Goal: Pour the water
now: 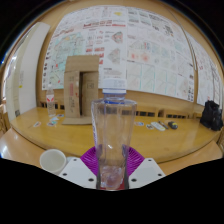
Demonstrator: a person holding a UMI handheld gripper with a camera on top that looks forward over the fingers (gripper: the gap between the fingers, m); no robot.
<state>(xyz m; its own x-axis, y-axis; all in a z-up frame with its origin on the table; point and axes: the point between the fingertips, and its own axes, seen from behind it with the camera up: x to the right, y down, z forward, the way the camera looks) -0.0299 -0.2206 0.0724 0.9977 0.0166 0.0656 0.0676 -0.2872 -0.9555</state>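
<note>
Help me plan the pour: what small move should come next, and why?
Probably lift the bottle a little off the table. The gripper looks closed on it, with pads at either side of its base, and it stands upright, its cap off. Nothing to pour into shows nearby except a white lid.

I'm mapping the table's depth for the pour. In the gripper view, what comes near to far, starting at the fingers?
Gripper, its fingers about the clear bottle → white lid on the wooden table → cardboard box → paper-covered wall.
</note>
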